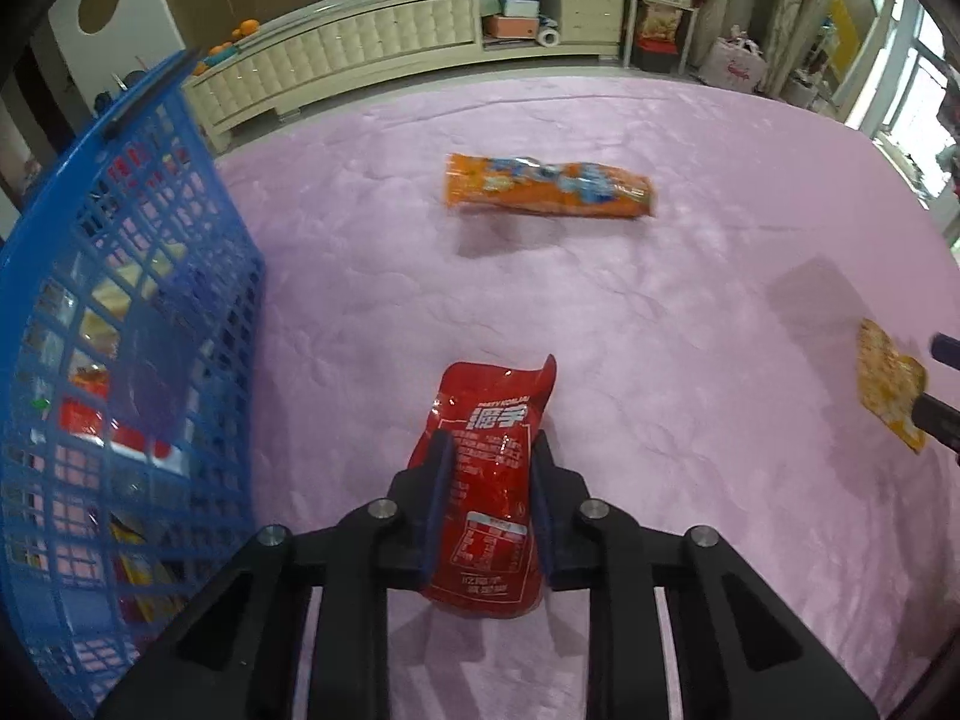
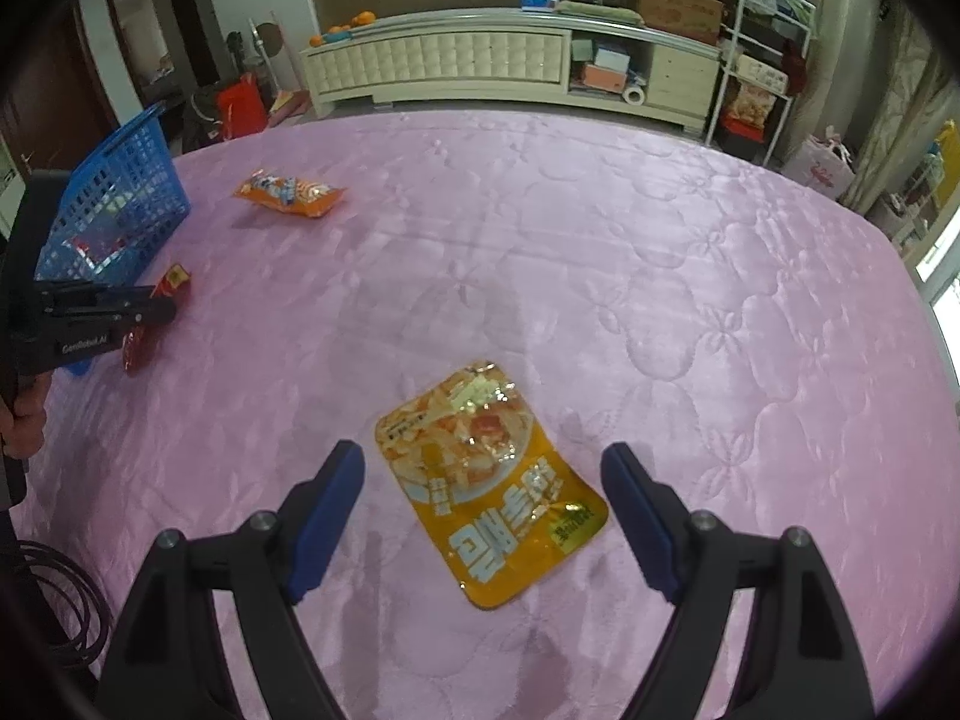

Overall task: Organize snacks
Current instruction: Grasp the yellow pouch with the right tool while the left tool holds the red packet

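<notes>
My left gripper is shut on a red snack packet and holds it above the pink bed cover, right of the blue basket. The basket holds several snack packets. An orange snack packet lies farther out on the cover. My right gripper is open, its fingers either side of a yellow snack pouch that lies flat on the cover. The right wrist view also shows the left gripper with the red packet, the basket and the orange packet.
The pink quilted bed cover fills both views. A cream cabinet and cluttered shelves stand beyond the bed's far edge. A dark cable lies at the lower left.
</notes>
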A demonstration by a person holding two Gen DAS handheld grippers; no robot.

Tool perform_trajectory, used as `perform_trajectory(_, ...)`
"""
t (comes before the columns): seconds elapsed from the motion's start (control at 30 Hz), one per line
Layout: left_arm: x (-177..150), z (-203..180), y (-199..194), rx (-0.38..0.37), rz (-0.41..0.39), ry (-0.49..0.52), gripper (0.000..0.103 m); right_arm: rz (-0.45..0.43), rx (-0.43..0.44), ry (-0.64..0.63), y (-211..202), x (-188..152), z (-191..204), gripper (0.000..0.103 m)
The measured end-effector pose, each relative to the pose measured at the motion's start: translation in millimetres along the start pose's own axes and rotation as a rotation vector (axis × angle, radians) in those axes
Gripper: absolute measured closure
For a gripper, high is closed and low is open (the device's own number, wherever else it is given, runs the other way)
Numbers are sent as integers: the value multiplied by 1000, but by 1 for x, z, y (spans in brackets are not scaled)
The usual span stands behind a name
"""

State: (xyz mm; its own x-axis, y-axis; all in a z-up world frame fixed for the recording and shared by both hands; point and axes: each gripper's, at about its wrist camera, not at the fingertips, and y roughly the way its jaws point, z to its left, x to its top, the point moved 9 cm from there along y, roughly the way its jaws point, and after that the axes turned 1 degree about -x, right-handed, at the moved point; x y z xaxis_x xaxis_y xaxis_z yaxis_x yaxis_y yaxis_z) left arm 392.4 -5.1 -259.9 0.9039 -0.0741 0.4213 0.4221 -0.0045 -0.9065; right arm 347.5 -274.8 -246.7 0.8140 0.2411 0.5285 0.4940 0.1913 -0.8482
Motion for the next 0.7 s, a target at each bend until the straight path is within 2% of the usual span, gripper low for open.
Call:
perform_trajectory(0.27, -13, -48, -10, -82, 5, 66, 81, 55, -16, -120, 13, -4, 9, 18)
perform_trajectory(0.37, -18, -70, -14, -120, 8, 90, 81, 96, -65, -191, 24, -8, 8, 16)
perform_trajectory(0.43, -20, -81, -14, -137, 8, 98, 81, 103, -78, -207, 28, -7, 4, 10)
perform_trajectory(0.53, -21, -94, -14, -170, 9, 91, 81, 119, -67, -252, 32, -4, 1, 1)
perform_trajectory(0.57, -21, -98, -14, -182, 12, 87, 81, 125, -55, -262, 35, -3, 0, 0)
perform_trajectory(0.67, -26, -107, -18, -189, 16, 89, 81, 160, 55, -214, 44, -2, -9, 0)
perform_trajectory(0.7, -26, -114, -17, -185, 18, 93, 81, 156, 56, -237, 45, -1, -10, 0)
